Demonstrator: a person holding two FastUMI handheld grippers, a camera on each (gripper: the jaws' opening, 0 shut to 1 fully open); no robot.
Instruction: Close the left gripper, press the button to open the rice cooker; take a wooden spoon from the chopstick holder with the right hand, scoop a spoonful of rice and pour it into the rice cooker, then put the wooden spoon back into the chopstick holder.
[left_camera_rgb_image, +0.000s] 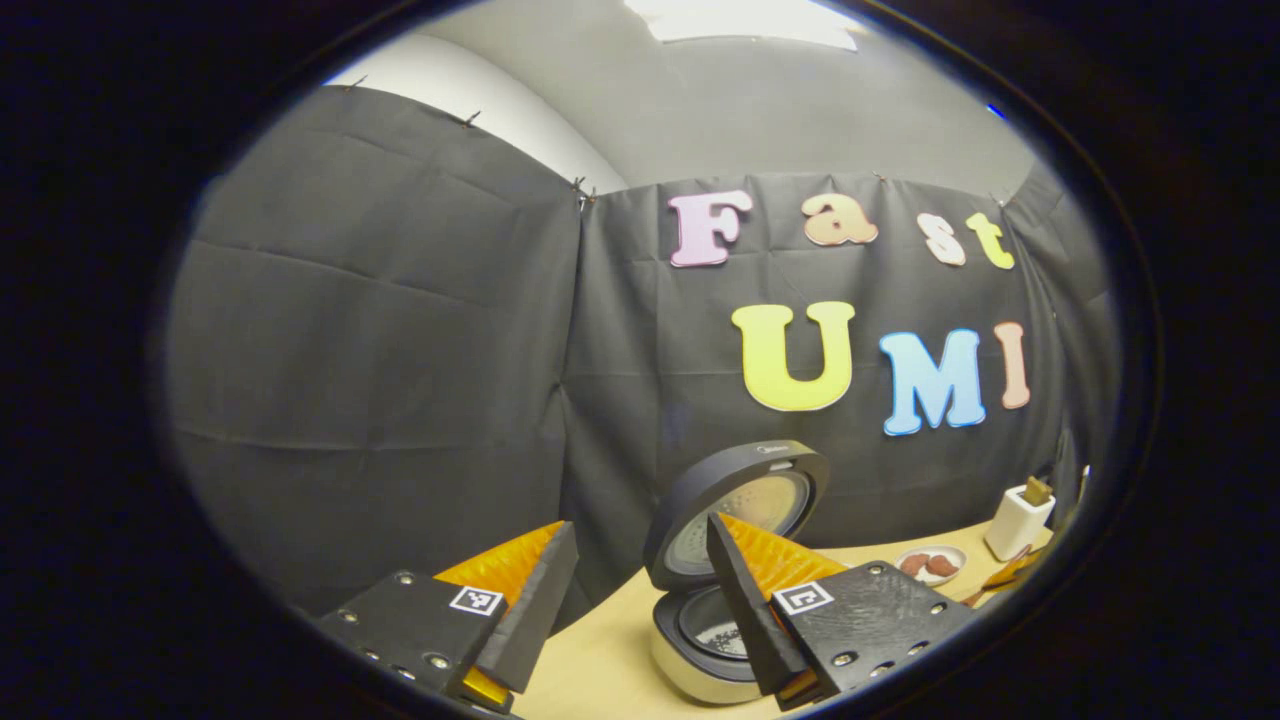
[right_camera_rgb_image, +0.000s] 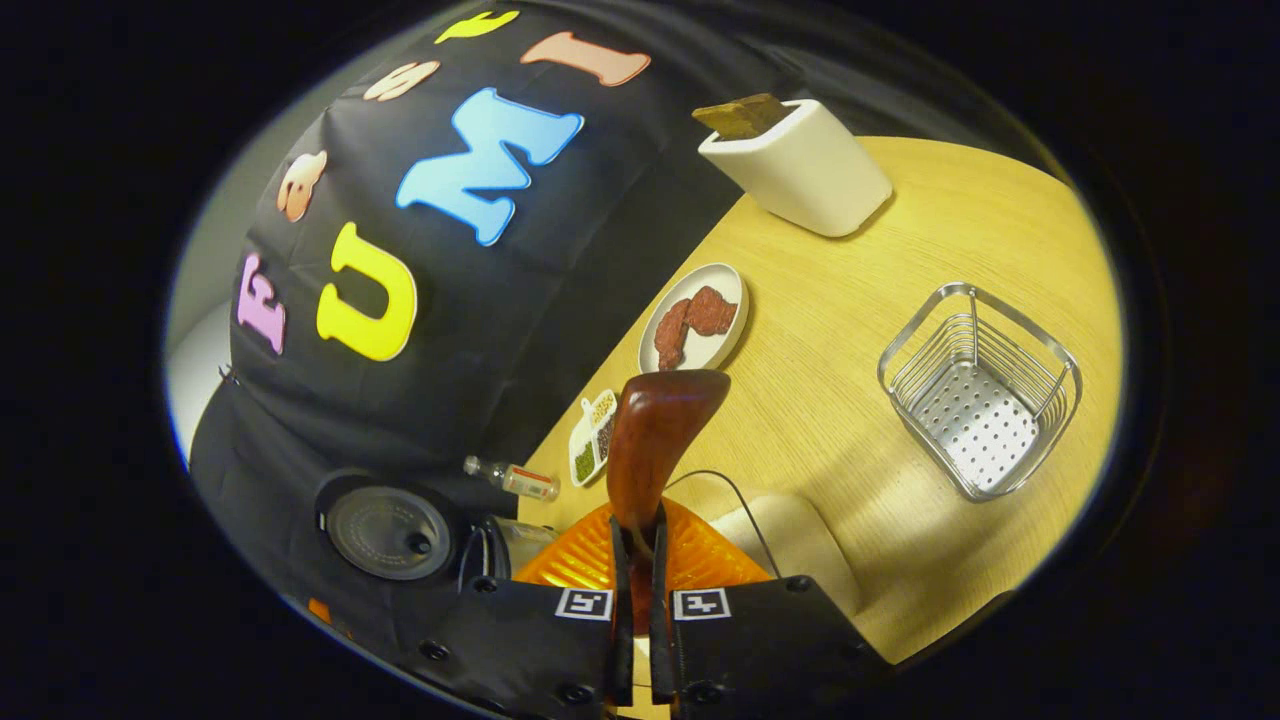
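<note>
The rice cooker (left_camera_rgb_image: 700, 640) stands on the wooden table with its lid (left_camera_rgb_image: 740, 505) raised. My left gripper (left_camera_rgb_image: 640, 525) hangs open just in front of it, nothing between its fingers. My right gripper (right_camera_rgb_image: 638, 520) is shut on the handle of a reddish-brown wooden spoon (right_camera_rgb_image: 660, 430), whose bowl points away over the table; I see no rice on it. The cooker's raised lid (right_camera_rgb_image: 385, 530) shows at the lower left of the right gripper view. An empty wire holder (right_camera_rgb_image: 980, 390) stands to the right. A white holder (right_camera_rgb_image: 800, 165) with a brown piece in it stands farther back.
A white plate (right_camera_rgb_image: 695, 315) with red-brown pieces lies near the wall. Beside it are a small divided dish of grains (right_camera_rgb_image: 592, 435) and a small bottle (right_camera_rgb_image: 515, 478) on its side. The same white holder (left_camera_rgb_image: 1018, 520) and plate (left_camera_rgb_image: 930, 565) sit right of the cooker.
</note>
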